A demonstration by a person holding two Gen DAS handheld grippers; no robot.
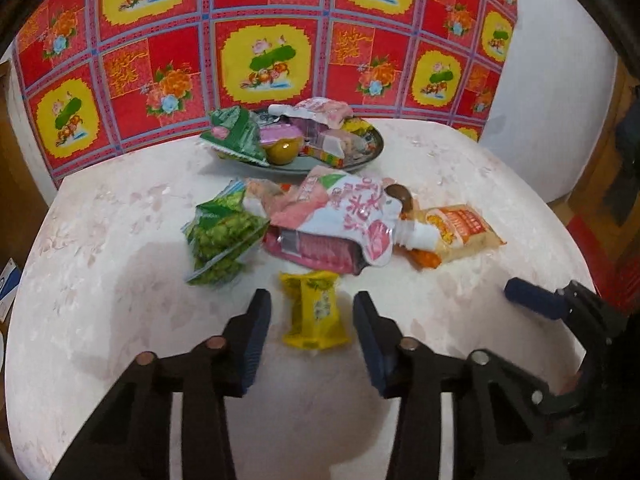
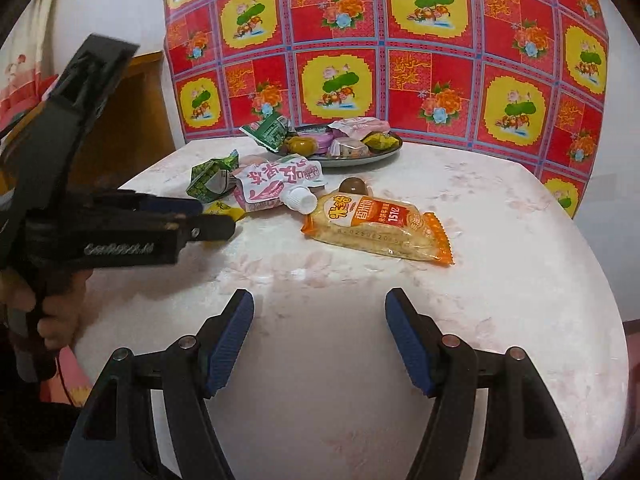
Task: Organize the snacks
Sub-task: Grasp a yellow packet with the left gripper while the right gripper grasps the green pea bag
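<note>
A small yellow snack packet (image 1: 314, 312) lies on the table between the fingers of my open left gripper (image 1: 312, 304), which straddles its near half without touching it. Behind it lies a pile: a green pea bag (image 1: 222, 236), a pink-and-white spout pouch (image 1: 344, 216), a pink wafer pack (image 1: 316, 250), a brown ball (image 1: 400, 196) and an orange rice-cracker bag (image 1: 460, 228). A dark plate (image 1: 372, 156) at the back holds several snacks. My right gripper (image 2: 320, 300) is open and empty, short of the orange bag (image 2: 376, 224). The left gripper (image 2: 208, 220) shows at the left of the right wrist view.
The round table (image 2: 520, 280) has a pale pink flowered cover. A red and yellow flowered cloth (image 2: 400, 60) hangs on the wall behind it. A wooden cabinet (image 2: 132, 112) stands at the back left. The right gripper's blue fingertip (image 1: 528, 300) shows at the right of the left wrist view.
</note>
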